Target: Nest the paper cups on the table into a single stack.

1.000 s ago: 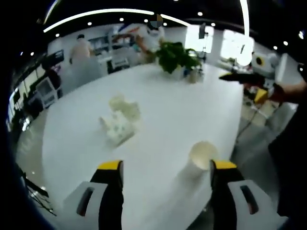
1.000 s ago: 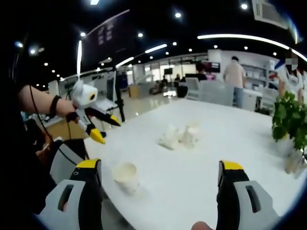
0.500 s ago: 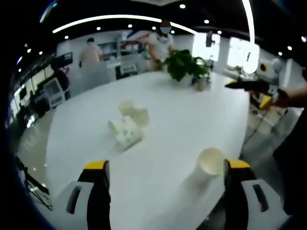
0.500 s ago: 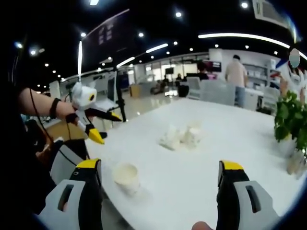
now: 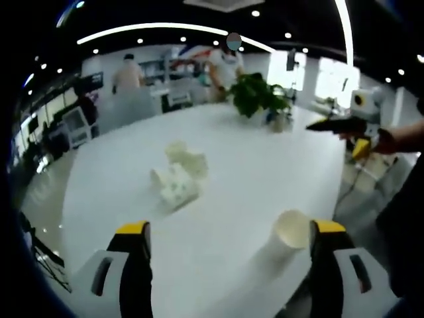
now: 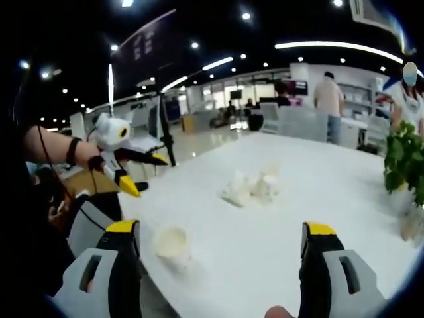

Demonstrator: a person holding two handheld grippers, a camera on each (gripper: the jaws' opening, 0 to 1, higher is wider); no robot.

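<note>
Paper cups [image 5: 177, 179] cluster mid-desk [image 5: 238, 152]; lone cup [image 5: 291, 230] at 5 o'clock. Both tongs [image 5: 228, 232] [image 6: 222, 232] wide, empty: approach step, grasp next.

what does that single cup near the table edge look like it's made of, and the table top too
The single cup looks like thin cream paper, matte, with a rolled rim, though the blur leaves this open. The table top looks like smooth white laminate or painted board, showing a faint sheen.

Open-plan office or lab floor — a large white table [image 5: 218, 172] carries a potted plant [image 5: 257, 95], with rows of recessed ceiling lights [image 6: 246, 16] and long light strips [image 6: 331, 46] overhead. Desks with monitors [image 5: 68, 124], shelving [image 6: 354, 99] and standing people [image 6: 327, 99] line the background — a shared workspace.
</note>
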